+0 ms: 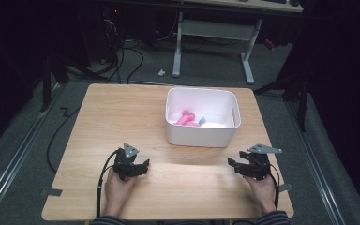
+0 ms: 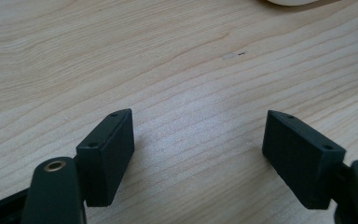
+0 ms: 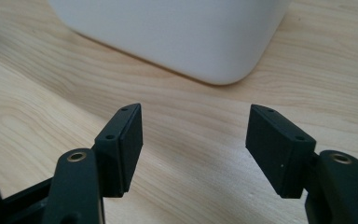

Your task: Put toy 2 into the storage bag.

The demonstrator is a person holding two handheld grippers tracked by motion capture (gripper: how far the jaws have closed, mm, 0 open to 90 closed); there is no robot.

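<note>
A white plastic bin (image 1: 200, 136) stands on the wooden table (image 1: 112, 117), right of centre. Inside it lie a pink object (image 1: 185, 117) and a small blue object (image 1: 201, 120). My left gripper (image 1: 145, 167) rests low over the table near the front left, held by a hand, open with nothing between its jaws (image 2: 198, 140). My right gripper (image 1: 231, 164) sits near the front right, also open and empty (image 3: 195, 130). Its view looks at the bin's rounded corner (image 3: 186, 32) just ahead.
A cable (image 1: 102, 180) trails from the left gripper toward the front edge. Beyond the table stand a white desk frame (image 1: 248, 61) and floor cables (image 1: 122, 61). Bare wood lies between the grippers and left of the bin.
</note>
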